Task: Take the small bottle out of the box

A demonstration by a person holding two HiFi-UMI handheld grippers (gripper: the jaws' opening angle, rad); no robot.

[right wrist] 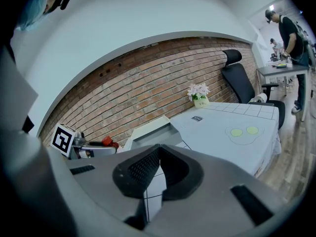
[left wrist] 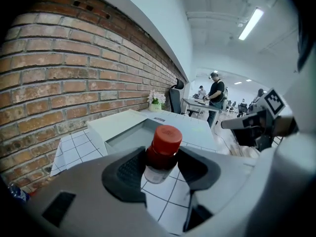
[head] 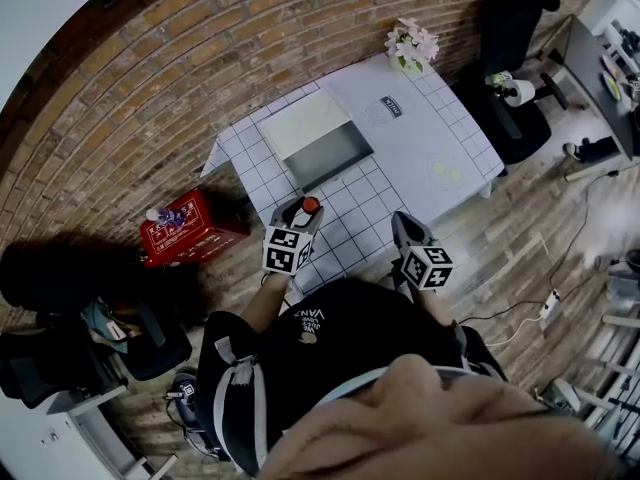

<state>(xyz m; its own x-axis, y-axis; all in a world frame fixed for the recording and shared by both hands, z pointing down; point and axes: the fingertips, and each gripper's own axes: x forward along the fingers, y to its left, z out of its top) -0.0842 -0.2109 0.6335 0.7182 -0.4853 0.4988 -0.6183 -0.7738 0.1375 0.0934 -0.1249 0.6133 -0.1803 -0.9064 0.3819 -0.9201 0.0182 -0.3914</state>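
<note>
Item: small bottle (left wrist: 166,138), red cap, pale body. It is out of the box, clamped upright between the pads of the left gripper (head: 303,214), which close on its upper body just under the cap. It hangs above the checked cloth at the near edge of the table (head: 440,128). Item: box (head: 330,156), white, lid folded back toward the far side, grey interior showing nothing inside; it stands on the table just beyond the bottle. Item: right gripper (head: 403,224), jaws pressed together on nothing, held over the table's near edge to the right of the left one and apart from it. Other fixtures: flower pot (head: 411,48) at the far corner of the table, red case (head: 190,228) on the floor to the left, office chair (head: 515,48) far right. Status, by judgement: extraction looks complete, with the set-down outstanding. Hazards, by judgement: the grip sits high on the bottle and its lower part hangs free below the pads, so a quick swing or a slackened squeeze could let it tilt or slide out. So close to the table's near edge, a dropped or carelessly placed bottle could roll off to the floor. A narrow base set down at an angle on the cloth could tip over.
</note>
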